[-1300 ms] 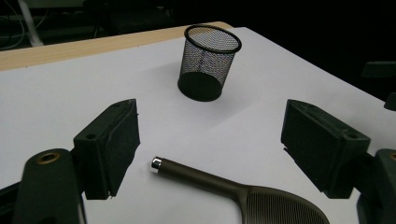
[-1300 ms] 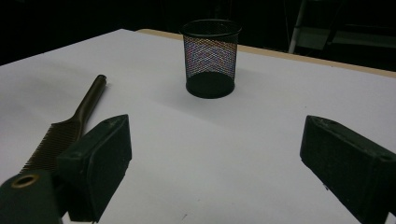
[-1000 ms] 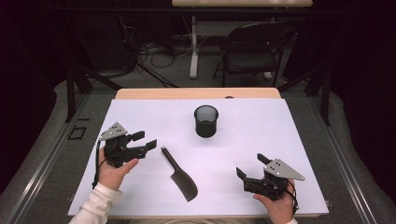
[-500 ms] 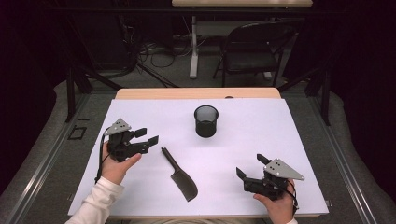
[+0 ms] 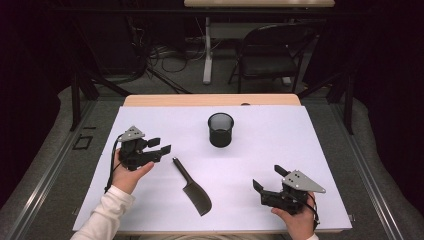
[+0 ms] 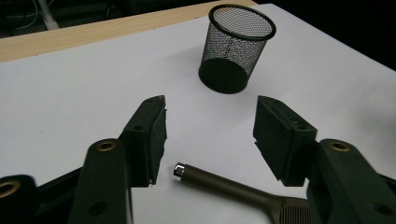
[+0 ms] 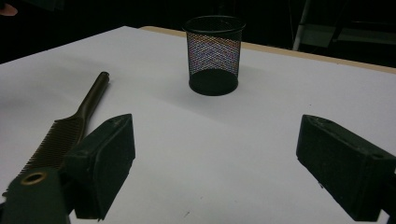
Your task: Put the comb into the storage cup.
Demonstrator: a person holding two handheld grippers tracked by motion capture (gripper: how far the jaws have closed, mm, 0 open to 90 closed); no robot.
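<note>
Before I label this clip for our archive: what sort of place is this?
Probably a lab or recording studio, not a home: a white-covered table under dark surroundings, loose cables on the floor behind, and a folding chair by another table's leg.

The comb (image 6: 243,191) runs off the left gripper view's bottom edge.

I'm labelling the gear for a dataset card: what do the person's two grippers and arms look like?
Both the left gripper and right gripper are black, each with two blocky jaws, brass-coloured pivot rivets, a grey three-cornered plate on top and a black trailing cable. The left arm wears a white long sleeve.
</note>
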